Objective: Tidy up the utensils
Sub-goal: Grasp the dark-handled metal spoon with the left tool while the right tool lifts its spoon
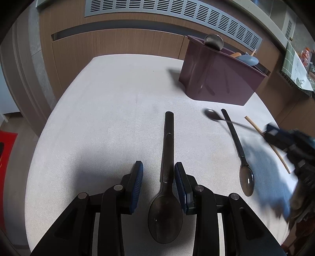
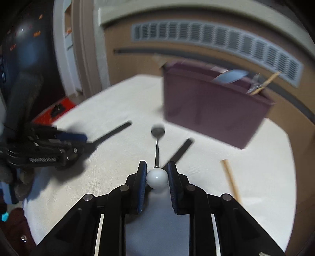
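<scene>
While the right gripper (image 2: 157,175) clamps a white-knobbed metal spoon (image 2: 157,137) pointing toward the maroon plastic utensil caddy (image 1: 220,78), the open left gripper (image 1: 158,173) straddles a dark translucent spoon (image 1: 166,173), handle caddy-ward.

white tablecloth (image 1: 110,110) | grey vent grille (image 1: 177,9) — wood panelling (image 1: 118,45) | red mat (image 1: 6,149)

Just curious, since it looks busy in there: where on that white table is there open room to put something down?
The white cloth table lies bare left of the large dark translucent spoon, back to the purple plastic utensil caddy. It's crowded on the right: a smaller dark spoon, a wooden chopstick and the right gripper.
</scene>
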